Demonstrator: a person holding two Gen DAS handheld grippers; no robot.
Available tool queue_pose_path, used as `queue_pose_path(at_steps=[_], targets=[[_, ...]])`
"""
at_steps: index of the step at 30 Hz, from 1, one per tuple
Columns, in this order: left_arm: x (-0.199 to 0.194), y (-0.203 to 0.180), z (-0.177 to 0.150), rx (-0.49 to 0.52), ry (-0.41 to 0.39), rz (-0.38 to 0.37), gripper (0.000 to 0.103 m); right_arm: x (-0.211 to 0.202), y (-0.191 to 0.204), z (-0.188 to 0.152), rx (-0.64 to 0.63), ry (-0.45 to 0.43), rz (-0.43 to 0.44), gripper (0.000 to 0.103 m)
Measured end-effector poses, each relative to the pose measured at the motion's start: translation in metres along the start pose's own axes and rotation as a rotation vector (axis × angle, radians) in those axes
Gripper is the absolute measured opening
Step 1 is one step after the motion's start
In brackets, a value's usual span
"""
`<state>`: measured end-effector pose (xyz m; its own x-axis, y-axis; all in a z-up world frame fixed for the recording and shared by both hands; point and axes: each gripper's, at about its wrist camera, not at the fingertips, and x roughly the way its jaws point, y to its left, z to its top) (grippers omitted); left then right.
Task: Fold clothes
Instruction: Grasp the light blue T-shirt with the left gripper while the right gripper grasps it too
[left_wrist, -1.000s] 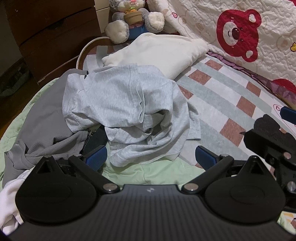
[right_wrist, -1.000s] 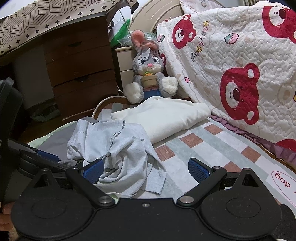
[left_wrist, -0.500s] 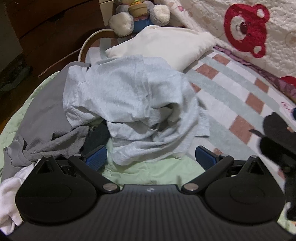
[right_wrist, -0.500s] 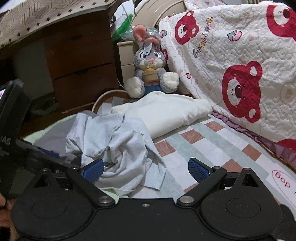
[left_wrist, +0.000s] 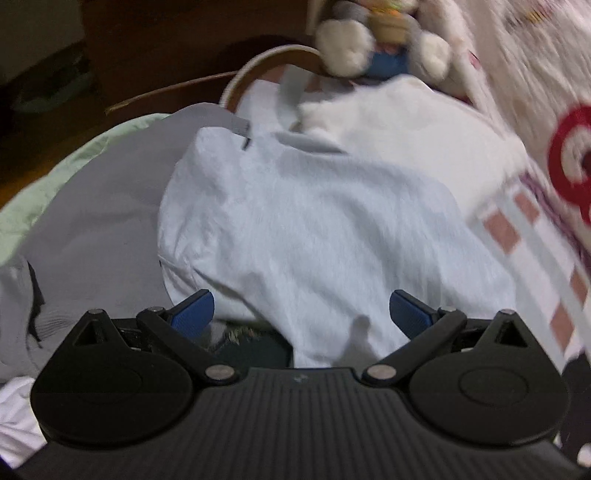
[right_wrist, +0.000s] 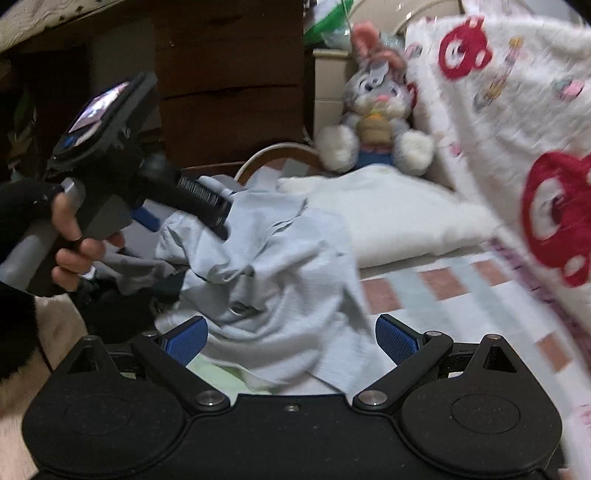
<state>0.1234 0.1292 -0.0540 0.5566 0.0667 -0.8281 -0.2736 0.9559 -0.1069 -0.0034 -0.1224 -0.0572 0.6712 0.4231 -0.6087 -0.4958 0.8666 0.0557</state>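
Observation:
A crumpled light grey shirt (left_wrist: 314, 229) lies in a heap on the bed, also seen in the right wrist view (right_wrist: 280, 288). My left gripper (left_wrist: 301, 314) hovers low over its near edge, open, the cloth lying between the blue pads without being pinched. From the right wrist view the left gripper's body (right_wrist: 122, 155) shows at the left, held by a person's hand (right_wrist: 74, 236). My right gripper (right_wrist: 291, 339) is open just above the shirt's near right hem. A darker grey garment (left_wrist: 96, 236) lies under the shirt at the left. Both views are motion-blurred.
A white pillow (right_wrist: 391, 218) lies behind the shirt, a plush rabbit (right_wrist: 376, 122) beyond it. A bear-print quilt (right_wrist: 517, 155) rises on the right. A checked sheet (right_wrist: 443, 295) covers the bed. Dark wooden drawers (right_wrist: 229, 85) stand behind. White cloth (left_wrist: 14, 417) lies lower left.
Both grippers have moved forward and down toward the grey shirt, which now fills more of each view. The left gripper has swung into the right wrist view. Jaws stay open.

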Motion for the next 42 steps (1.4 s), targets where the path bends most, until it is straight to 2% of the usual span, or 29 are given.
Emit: queue_pose_path(at_steps=[2,6,9,11,17,18,19,20,22,23,24,25,26,27,28,29,30,32,37,42], targets=[[0.008,0.011,-0.007,-0.029,-0.021,0.017,0.097,0.021,-0.003,-0.003,0.015,0.02,0.01,0.099],[0.021,0.039,-0.016,-0.109,-0.024,0.038,0.072,0.054,0.003,-0.009,-0.006,0.061,-0.004,0.099],[0.02,0.053,-0.013,-0.137,-0.085,0.044,0.068,0.067,0.006,-0.009,-0.056,0.049,-0.041,0.099],[0.026,0.057,-0.01,-0.144,-0.098,0.03,0.068,0.074,0.002,-0.006,-0.073,0.035,-0.054,0.099],[0.065,0.057,-0.01,-0.217,0.026,-0.114,0.069,0.119,-0.018,0.001,-0.05,0.04,-0.079,0.099],[0.072,0.056,-0.01,-0.23,0.047,-0.138,0.076,0.126,-0.021,0.001,-0.035,0.043,-0.074,0.099],[0.078,0.056,-0.01,-0.242,0.068,-0.162,0.082,0.133,-0.024,0.001,-0.015,0.053,-0.058,0.091],[0.085,0.056,-0.01,-0.254,0.089,-0.187,0.088,0.14,-0.028,0.002,0.014,0.063,-0.036,0.064],[0.096,0.055,-0.011,-0.269,0.119,-0.225,0.088,0.149,-0.033,0.005,0.095,0.078,-0.009,0.034],[0.095,0.05,-0.011,-0.251,0.103,-0.214,0.087,0.151,-0.033,0.006,0.131,0.072,0.001,0.025],[0.094,0.046,-0.012,-0.231,0.088,-0.203,0.081,0.15,-0.032,0.006,0.156,0.057,0.008,0.024],[0.092,0.043,-0.012,-0.209,0.079,-0.189,0.074,0.146,-0.031,0.006,0.175,0.037,0.012,0.018],[0.09,0.04,-0.013,-0.192,0.068,-0.181,0.055,0.14,-0.031,0.006,0.197,0.011,0.022,0.015],[0.086,0.039,-0.013,-0.185,0.055,-0.188,0.043,0.131,-0.031,0.007,0.224,-0.022,0.037,0.014],[0.083,0.038,-0.012,-0.179,0.043,-0.195,0.036,0.122,-0.031,0.008,0.24,-0.053,0.042,0.012],[0.08,0.037,-0.012,-0.173,0.029,-0.204,0.021,0.111,-0.027,0.01,0.238,-0.082,0.029,0.011],[0.076,0.037,-0.009,-0.169,0.014,-0.217,0.017,0.099,-0.021,0.014,0.225,-0.112,0.008,0.011],[0.068,0.036,-0.006,-0.156,-0.019,-0.24,0.014,0.076,-0.012,0.02,0.206,-0.165,-0.044,0.009],[0.038,0.018,-0.009,-0.031,-0.13,-0.258,0.011,0.034,-0.009,0.027,0.168,-0.245,-0.122,0.009],[0.008,0.0,-0.015,0.099,-0.227,-0.271,0.008,0.0,-0.019,0.024,0.203,-0.298,-0.16,0.009]])
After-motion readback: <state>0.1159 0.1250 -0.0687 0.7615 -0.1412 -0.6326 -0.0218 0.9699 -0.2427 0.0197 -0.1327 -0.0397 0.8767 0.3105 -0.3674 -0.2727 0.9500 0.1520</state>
